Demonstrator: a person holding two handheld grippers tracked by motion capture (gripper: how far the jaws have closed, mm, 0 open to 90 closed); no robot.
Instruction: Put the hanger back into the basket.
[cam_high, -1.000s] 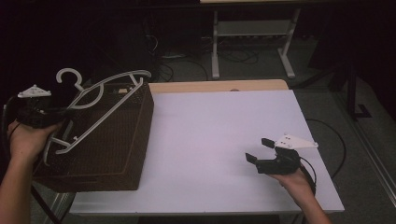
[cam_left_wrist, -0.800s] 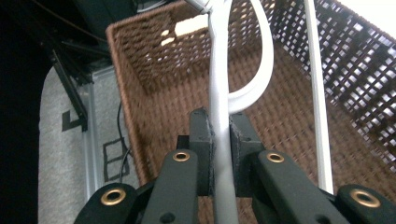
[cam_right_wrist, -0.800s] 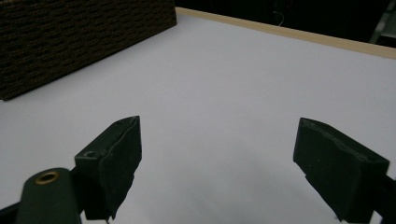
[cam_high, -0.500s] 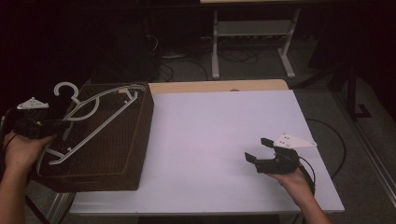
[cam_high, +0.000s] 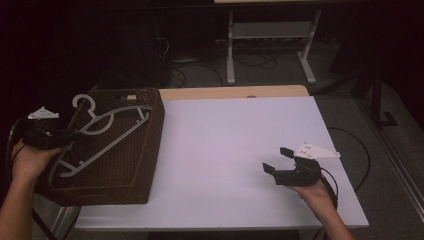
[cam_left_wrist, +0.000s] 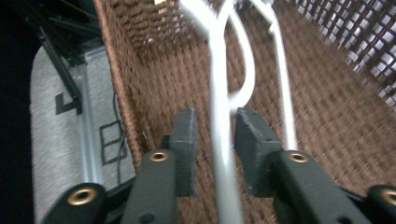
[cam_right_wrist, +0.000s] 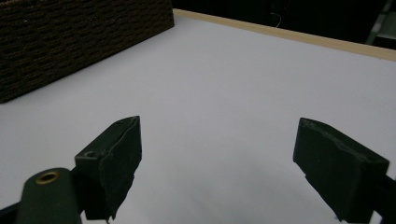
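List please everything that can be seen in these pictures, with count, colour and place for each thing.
hanger: 1, white, lying in the basket, its bar between the open jaws of the left tool
basket: 1, dark brown woven, on the left end of the table
table: 1, white top with a pale wooden far edge, centre
metal frame: 1, light grey, on the floor behind the table
cables: several, dark, on the floor behind the table
left tool: 1, black, over the left side of the basket; its jaws have just been opening, pads apart from the hanger
right tool: 1, black, open, above the right part of the table, nothing between the jaws
hands: 2, one on each tool
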